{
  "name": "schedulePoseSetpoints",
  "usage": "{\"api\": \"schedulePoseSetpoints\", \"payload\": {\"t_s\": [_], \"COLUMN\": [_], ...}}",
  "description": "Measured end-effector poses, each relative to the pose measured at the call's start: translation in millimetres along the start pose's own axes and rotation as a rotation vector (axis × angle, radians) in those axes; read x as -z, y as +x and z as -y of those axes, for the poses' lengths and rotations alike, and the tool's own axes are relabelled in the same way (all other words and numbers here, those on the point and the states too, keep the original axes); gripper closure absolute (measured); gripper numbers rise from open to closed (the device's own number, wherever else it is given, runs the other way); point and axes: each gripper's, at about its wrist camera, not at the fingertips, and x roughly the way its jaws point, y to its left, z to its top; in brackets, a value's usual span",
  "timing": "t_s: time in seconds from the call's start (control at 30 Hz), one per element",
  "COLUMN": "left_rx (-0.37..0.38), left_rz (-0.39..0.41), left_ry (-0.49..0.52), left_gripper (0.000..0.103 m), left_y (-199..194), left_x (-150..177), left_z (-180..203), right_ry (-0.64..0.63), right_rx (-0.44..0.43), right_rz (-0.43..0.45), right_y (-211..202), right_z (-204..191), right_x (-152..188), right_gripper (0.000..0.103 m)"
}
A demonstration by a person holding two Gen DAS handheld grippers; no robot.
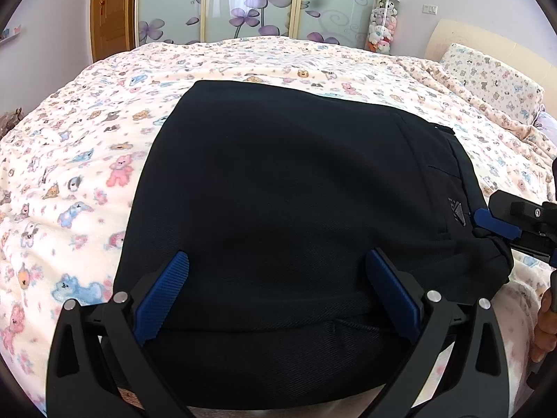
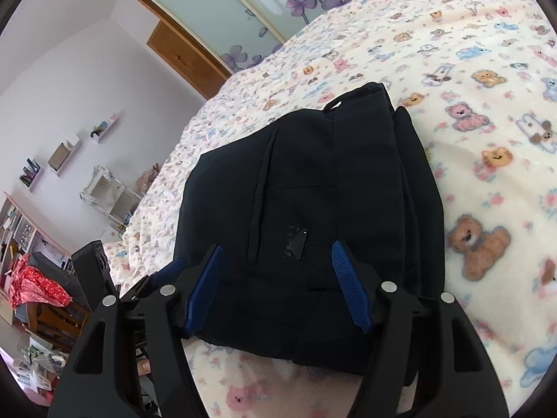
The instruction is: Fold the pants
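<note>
Black pants [image 1: 296, 188] lie folded into a compact block on a bed covered by a teddy-bear blanket [image 1: 87, 174]. My left gripper [image 1: 278, 254] hovers over the near edge of the pants, jaws wide apart, with the cloth beneath and between the blue pads [image 1: 163, 299]. My right gripper [image 2: 276, 246] is at the waistband end by the small logo patch [image 2: 296, 242], open, with the pants' [image 2: 330, 174] edge lying between its fingers. In the left wrist view the right gripper [image 1: 504, 230] shows at the pants' right corner. In the right wrist view one blue finger [image 2: 174, 266] of the left gripper shows at the lower left.
A matching pillow [image 1: 494, 80] and headboard stand at the far right. Sliding wardrobe doors [image 1: 243, 3] and a clear tube of plush toys [image 1: 383, 24] line the far wall. Shelves and clutter [image 2: 34, 261] stand beside the bed. A hand [image 1: 543, 327] holds the right gripper.
</note>
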Motion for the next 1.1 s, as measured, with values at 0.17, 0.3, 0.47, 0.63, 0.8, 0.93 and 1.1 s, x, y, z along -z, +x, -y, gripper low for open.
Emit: {"api": "schedulePoseSetpoints", "payload": {"t_s": [0.17,0.3,0.47,0.63,0.8,0.93,1.1], "left_rx": [-0.009,-0.014,-0.016,-0.016,-0.017,-0.017,-0.017], "left_rz": [0.004,0.006,0.007,0.008,0.008,0.008,0.008], "left_ry": [0.002,0.003,0.004,0.004,0.004,0.004,0.005], "left_gripper": [0.002,0.002,0.002,0.002,0.002,0.002,0.002], "left_y": [-0.2,-0.2,-0.2,-0.3,-0.4,-0.5,-0.5], "left_x": [0.0,0.3,0.8,0.9,1.0,1.1,1.1], "left_z": [0.7,0.5,1.1,1.1,1.2,1.3,1.1], "right_ry": [0.005,0.079,0.178,0.177,0.223,0.248,0.267], "right_rx": [-0.019,0.017,0.097,0.131,0.087,0.026,0.042], "right_rz": [0.009,0.08,-0.008,-0.107,-0.135,-0.139,-0.13], "right_y": [-13.0,-36.7,-26.3,-0.9,10.6,7.6,6.7], "right_z": [-5.6,12.6,46.0,56.1,73.8,78.0,83.1], "right_x": [-9.1,-31.3,-55.0,-56.8,-48.1,-47.8,-49.0], "right_gripper": [0.033,0.027,0.027,0.027,0.027,0.027,0.029]}}
